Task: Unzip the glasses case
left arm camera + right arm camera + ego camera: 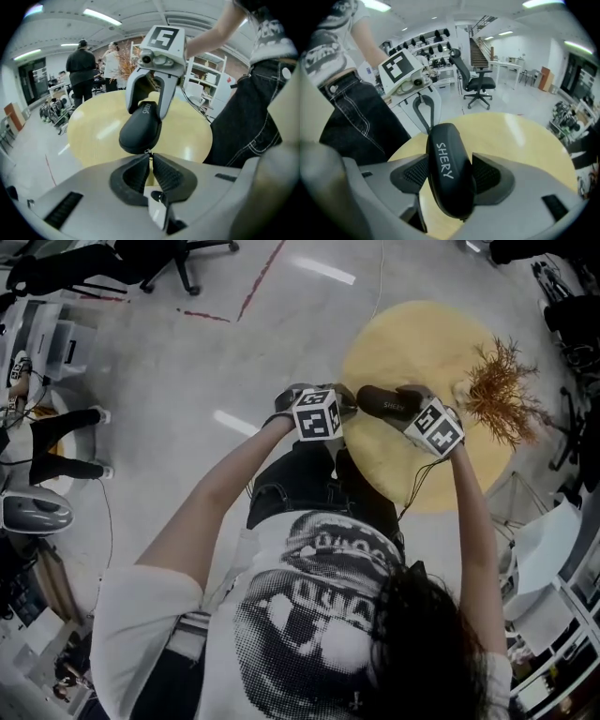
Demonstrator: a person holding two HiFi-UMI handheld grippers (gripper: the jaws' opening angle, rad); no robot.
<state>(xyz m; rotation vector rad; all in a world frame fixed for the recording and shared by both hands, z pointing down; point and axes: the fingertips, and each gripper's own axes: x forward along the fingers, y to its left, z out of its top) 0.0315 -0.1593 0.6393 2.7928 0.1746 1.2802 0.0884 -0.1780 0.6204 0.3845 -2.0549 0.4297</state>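
A black glasses case [380,401] with white lettering is held in the air over the round yellow table [422,343]. My right gripper [450,176] is shut across the middle of the case [447,168], its ribbed pads pressed on both sides. My left gripper [150,157] faces the rounded end of the case [139,130], with its jaws shut on the small zipper pull [149,152] that hangs there. In the head view the left gripper [349,405] and the right gripper [398,407] meet at the case from opposite sides. I cannot tell how far the zip stands open.
A dried orange-brown plant [502,390] stands on the table's right side. A black office chair [477,83] and shelves are across the room. Several people [82,65] stand by desks beyond the table. The holder's dark trousers [253,117] are close to the table edge.
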